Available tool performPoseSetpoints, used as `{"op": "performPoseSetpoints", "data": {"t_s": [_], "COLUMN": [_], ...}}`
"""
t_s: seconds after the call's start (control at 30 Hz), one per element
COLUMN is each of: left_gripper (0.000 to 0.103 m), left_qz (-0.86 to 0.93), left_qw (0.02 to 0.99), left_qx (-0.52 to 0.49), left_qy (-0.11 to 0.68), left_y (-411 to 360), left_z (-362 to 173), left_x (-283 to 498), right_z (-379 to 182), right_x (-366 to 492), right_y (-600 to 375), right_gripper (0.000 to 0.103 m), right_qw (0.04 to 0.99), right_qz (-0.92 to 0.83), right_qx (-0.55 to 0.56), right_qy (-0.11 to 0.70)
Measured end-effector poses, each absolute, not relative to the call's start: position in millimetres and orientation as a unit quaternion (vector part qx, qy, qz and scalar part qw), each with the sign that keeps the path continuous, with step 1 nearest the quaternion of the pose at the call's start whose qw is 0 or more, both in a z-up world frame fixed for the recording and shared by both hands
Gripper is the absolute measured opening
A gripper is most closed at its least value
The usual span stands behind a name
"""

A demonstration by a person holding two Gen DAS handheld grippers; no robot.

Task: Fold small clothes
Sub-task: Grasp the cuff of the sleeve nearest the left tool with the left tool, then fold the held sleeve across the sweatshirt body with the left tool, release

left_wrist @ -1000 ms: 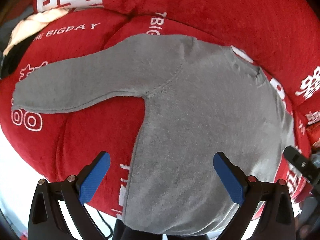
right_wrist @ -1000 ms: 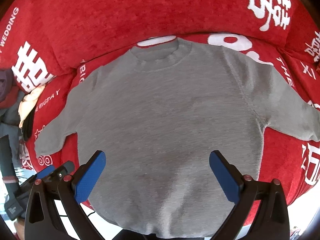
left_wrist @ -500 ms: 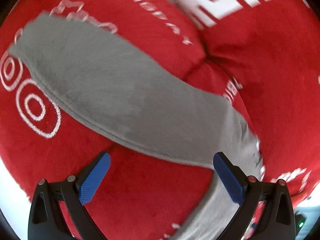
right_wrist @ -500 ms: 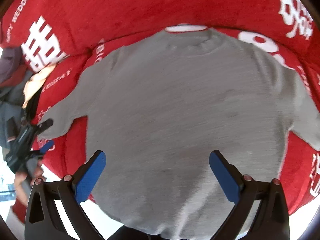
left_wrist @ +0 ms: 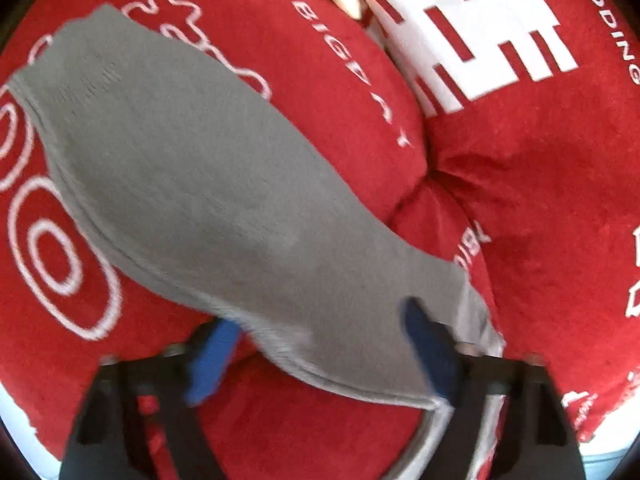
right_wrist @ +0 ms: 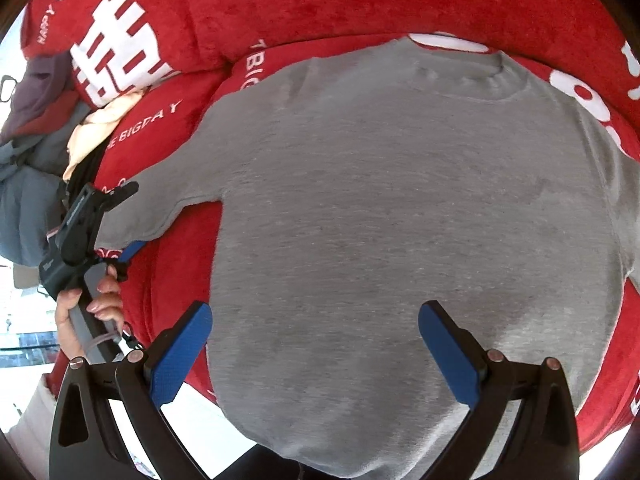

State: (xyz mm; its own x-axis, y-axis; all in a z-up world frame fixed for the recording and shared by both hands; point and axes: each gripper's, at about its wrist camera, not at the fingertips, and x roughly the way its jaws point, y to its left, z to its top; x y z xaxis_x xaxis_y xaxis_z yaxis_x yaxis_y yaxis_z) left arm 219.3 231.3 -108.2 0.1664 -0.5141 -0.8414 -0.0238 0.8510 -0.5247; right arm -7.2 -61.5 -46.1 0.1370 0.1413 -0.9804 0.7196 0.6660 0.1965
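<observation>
A small grey sweater (right_wrist: pixel 400 208) lies spread flat, front up, on a red sofa, collar at the far side. Its left sleeve (left_wrist: pixel 192 184) stretches out to the left. My left gripper (left_wrist: pixel 320 344) is open, with the sleeve's near edge lying between its blue fingers (left_wrist: pixel 212 356); one finger is partly under the cloth. It also shows in the right wrist view (right_wrist: pixel 108 216) at the sleeve's end. My right gripper (right_wrist: pixel 316 356) is open and empty, hovering over the sweater's lower body near the hem.
The red sofa cushions (left_wrist: pixel 540 208) carry white lettering and rise to a backrest behind the sweater. A heap of other clothes (right_wrist: pixel 36 128) lies at the sofa's left end. The sofa's front edge (right_wrist: pixel 188 396) drops to a pale floor.
My left gripper has moved forward onto the left sleeve, so its fingers now straddle the sleeve's near edge. My right gripper has drifted slightly and stays open above the sweater's body.
</observation>
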Motion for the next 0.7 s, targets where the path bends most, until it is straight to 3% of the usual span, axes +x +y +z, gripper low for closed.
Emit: {"op": "performPoseSetpoints", "data": {"t_s": [0.03,0.07,0.1,0.47,0.7], "left_gripper": [0.026,0.012,0.008,0.008,0.008], "left_qz": [-0.161,-0.159,-0.163,-0.287,-0.42], "left_qw": [0.736,0.737,0.736,0.8,0.768], "left_qx": [-0.211,-0.203,-0.195,-0.069,-0.021], "left_qy": [0.622,0.625,0.627,0.522,0.482], "left_y": [233.2,233.0,233.8,156.0,43.0], "left_z": [-109.6,-112.4,-115.7,-7.6,49.9], "left_x": [222.9,226.2,230.2,198.6,121.4], "right_z": [-45.2,-44.8,-43.8,-23.0,3.7], "right_x": [-6.1,-5.9,-6.1,-33.0,-66.2], "right_y": [-60.1,-59.5,-59.1,-69.8,-113.8], "right_gripper": [0.103,0.103,0.103,0.096,0.096], "right_qw": [0.671,0.671,0.672,0.68,0.696], "right_qz": [-0.215,-0.215,-0.214,-0.221,-0.251], "right_qx": [0.345,0.344,0.345,0.369,0.387], "right_qy": [0.621,0.62,0.62,0.593,0.551]}}
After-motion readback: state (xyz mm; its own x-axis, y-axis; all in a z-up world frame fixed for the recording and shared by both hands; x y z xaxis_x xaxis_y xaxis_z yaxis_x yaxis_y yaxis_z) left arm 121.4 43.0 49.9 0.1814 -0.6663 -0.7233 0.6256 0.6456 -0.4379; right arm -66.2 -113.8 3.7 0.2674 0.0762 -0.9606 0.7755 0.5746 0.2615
